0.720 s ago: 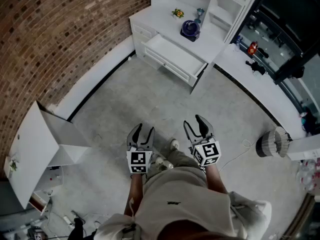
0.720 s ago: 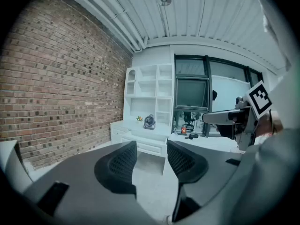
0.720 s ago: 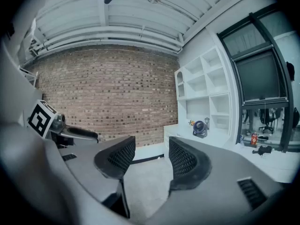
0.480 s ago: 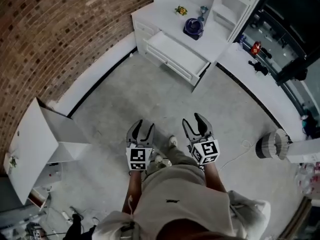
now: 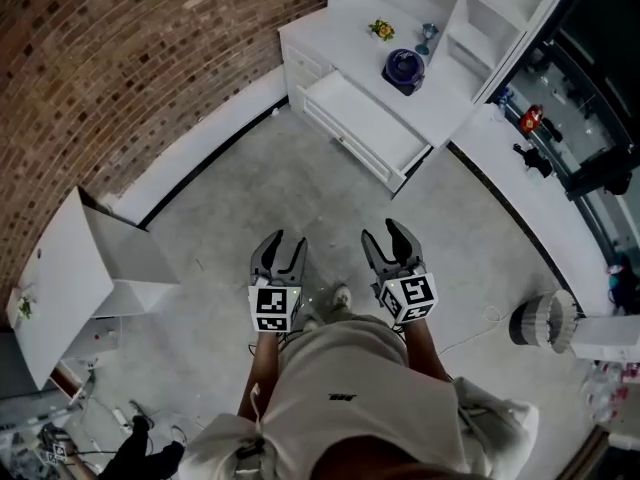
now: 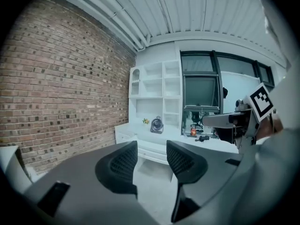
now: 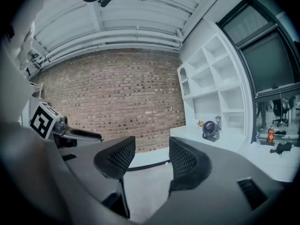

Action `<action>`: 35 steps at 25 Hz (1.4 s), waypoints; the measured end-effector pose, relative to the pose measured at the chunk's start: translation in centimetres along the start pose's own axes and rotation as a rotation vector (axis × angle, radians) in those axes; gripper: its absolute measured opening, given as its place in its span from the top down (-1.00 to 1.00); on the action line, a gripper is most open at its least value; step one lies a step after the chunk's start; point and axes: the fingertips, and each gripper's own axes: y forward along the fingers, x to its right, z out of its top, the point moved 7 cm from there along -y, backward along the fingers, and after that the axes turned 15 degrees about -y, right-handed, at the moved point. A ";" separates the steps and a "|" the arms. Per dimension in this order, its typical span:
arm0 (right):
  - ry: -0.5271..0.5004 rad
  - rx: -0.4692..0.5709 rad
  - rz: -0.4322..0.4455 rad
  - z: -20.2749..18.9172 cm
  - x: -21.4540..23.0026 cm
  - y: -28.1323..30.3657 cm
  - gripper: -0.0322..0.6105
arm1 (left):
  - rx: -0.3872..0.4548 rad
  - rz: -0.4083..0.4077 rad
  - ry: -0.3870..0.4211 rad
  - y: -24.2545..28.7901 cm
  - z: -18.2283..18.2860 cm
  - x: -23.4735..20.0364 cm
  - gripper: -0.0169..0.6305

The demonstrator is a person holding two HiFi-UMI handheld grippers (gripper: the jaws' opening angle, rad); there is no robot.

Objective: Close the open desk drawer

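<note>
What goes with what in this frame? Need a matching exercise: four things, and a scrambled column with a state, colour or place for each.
Things:
1. drawer
2. fan
3. left claw
4. wall

States:
a. purple, on the desk
b. jaws apart, holding nothing
c. brick
d. pulled out of the desk

Pairs: 1-d, 2-a, 3-b, 4-c

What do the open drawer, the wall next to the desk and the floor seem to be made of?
The open drawer is probably painted wood or board: flat panels with a smooth matte white finish. The wall is bare brick: reddish-brown courses with pale mortar lines. The floor is likely concrete: grey, mottled, with no visible seams.
</note>
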 end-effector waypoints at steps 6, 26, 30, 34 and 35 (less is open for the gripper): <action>0.025 -0.002 0.046 -0.6 4.2 2.4 0.25 | 0.005 0.043 0.001 3.6 1.2 1.6 0.33; 0.029 -0.040 0.014 0.3 7.8 9.8 0.25 | -0.013 0.036 0.009 11.4 3.5 -1.8 0.34; 0.019 -0.053 -0.017 0.9 8.1 12.7 0.25 | 0.011 -0.002 0.011 13.9 5.4 -4.0 0.34; 0.017 -0.063 -0.044 1.2 7.7 15.6 0.25 | 0.006 -0.027 0.016 15.7 6.6 -6.7 0.34; 0.018 -0.068 -0.048 1.5 7.5 16.3 0.25 | 0.003 -0.031 0.015 16.1 6.8 -7.4 0.34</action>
